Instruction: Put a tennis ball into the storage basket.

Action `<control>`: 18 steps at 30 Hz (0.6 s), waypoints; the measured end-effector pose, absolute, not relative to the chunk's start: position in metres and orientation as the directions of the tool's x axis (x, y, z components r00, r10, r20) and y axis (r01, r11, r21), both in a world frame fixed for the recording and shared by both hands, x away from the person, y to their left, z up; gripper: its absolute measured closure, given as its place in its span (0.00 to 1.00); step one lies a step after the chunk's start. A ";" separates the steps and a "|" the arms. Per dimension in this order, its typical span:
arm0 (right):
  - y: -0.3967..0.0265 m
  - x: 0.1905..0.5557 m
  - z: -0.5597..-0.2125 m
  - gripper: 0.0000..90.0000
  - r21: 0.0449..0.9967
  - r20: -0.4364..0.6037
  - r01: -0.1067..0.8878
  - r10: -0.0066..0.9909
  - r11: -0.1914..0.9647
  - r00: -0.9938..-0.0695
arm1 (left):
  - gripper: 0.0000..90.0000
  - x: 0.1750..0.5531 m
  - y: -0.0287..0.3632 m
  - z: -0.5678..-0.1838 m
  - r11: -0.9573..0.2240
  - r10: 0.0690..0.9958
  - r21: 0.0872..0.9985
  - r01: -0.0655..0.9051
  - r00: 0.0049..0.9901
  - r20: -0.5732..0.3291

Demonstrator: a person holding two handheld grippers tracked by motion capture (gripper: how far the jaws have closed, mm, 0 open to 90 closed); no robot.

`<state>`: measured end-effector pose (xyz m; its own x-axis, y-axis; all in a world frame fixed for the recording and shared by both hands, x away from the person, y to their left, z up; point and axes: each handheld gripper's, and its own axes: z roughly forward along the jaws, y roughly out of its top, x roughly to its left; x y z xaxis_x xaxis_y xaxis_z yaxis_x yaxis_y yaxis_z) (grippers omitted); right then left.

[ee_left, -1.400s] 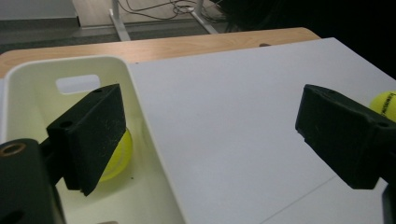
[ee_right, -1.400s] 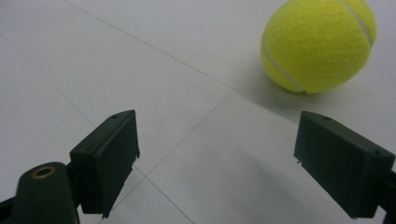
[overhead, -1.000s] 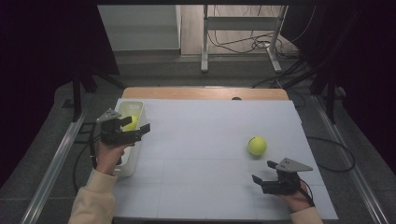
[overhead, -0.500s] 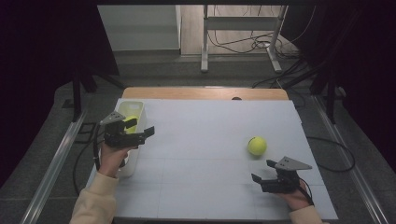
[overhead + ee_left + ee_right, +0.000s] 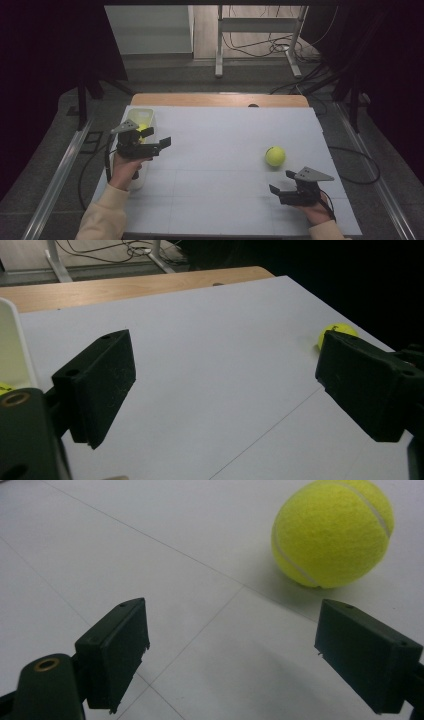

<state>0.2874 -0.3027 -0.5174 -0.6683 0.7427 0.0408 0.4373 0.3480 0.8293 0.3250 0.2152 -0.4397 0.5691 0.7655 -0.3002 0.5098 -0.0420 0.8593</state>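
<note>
A yellow tennis ball (image 5: 275, 156) lies on the white table top (image 5: 220, 150) at the right. My right gripper (image 5: 281, 182) rests just near of it, open and empty; in the right gripper view the ball (image 5: 332, 532) sits beyond the open right gripper (image 5: 230, 635), up to the right. My left gripper (image 5: 157, 140) hovers at the right edge of a white bin (image 5: 131, 118) that holds another yellow ball (image 5: 142, 128). In the left gripper view the left gripper (image 5: 225, 375) stands open with nothing between the jaws, and the far ball (image 5: 337, 331) peeks over the right jaw.
The bin's wall (image 5: 12, 350) shows at the left edge of the left gripper view. A wooden strip (image 5: 220, 100) runs along the table's far edge. Beyond it are a stand's metal legs (image 5: 257, 45) and cables (image 5: 260, 47) on the floor.
My left gripper has drifted a little to the right, from over the bin to its right edge, still open. The right gripper and the ball on the table have not moved.
</note>
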 end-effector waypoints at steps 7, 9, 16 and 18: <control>-0.305 0.285 -0.516 0.16 0.835 0.040 0.431 0.743 0.343 -0.668 | 0.11 0.323 0.202 -0.439 -0.075 0.756 0.866 0.495 0.595 -0.274; -0.305 0.284 -0.517 0.16 0.833 0.043 0.434 0.741 0.344 -0.670 | 0.11 0.322 0.198 -0.439 -0.080 0.748 0.867 0.492 0.604 -0.274; -0.307 0.283 -0.516 0.16 0.839 0.047 0.426 0.735 0.338 -0.676 | 0.11 0.321 0.182 -0.440 -0.114 0.739 0.868 0.483 0.625 -0.251; -0.307 0.283 -0.516 0.16 0.838 0.047 0.426 0.733 0.341 -0.678 | 0.11 0.321 0.179 -0.440 -0.119 0.738 0.868 0.483 0.628 -0.248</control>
